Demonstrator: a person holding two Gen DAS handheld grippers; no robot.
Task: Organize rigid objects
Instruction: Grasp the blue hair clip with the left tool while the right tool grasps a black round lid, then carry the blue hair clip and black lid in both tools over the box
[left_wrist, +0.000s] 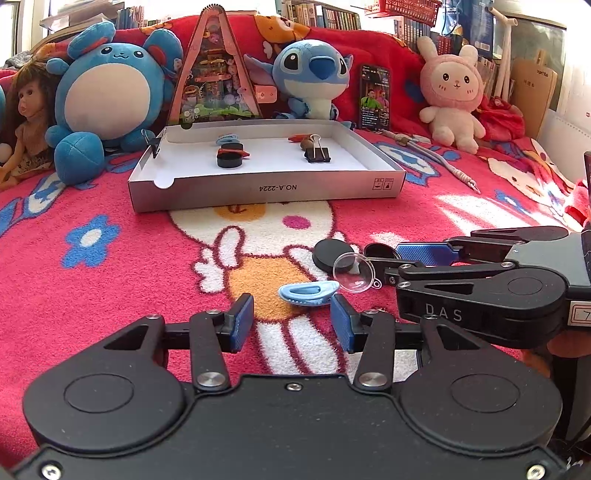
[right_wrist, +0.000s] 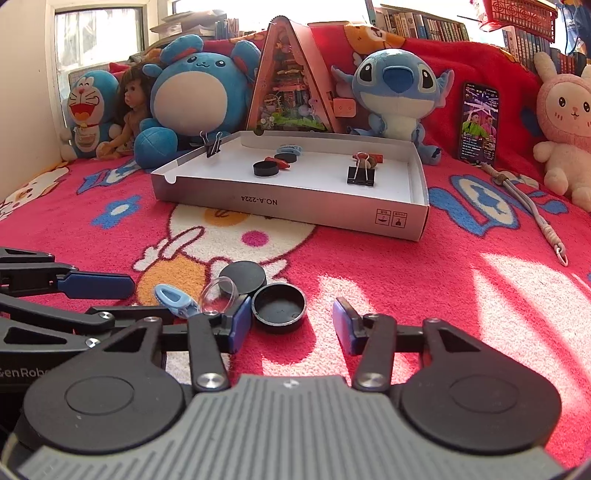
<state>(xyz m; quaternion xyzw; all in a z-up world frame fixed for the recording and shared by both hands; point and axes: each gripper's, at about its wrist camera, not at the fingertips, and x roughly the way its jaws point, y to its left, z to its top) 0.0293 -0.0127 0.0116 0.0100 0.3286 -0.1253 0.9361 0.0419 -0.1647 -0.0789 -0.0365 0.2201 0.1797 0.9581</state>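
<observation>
Bed covered by a red cartoon blanket. Left gripper jaws parted, nothing between the pads; a light-blue plastic clip lies on the blanket just ahead of them, not touching as far as visible. Right gripper jaws also parted, no grip; an upturned black round cap sits on the blanket just ahead of its left pad, close to it or touching, can't tell which.

Cluster on the blanket near both grippers: flat black disc, clear plastic dome piece leaning against it, blue clip to its left, black cap to its right. In the left wrist view the right gripper comes in from the right edge, its fingers beside the disc and dome.

Farther back, a shallow white cardboard box lid printed "NO.A-2224" lies on the blanket. Inside it: a black disc with a red piece on top, another light-blue clip behind, a black binder clip with a brown and red item just behind it. A second binder clip is clamped on the lid's left wall.

Along the back: blue round plush, Stitch plush, pink bunny plush, doll, triangular toy box, phone with screen on.
</observation>
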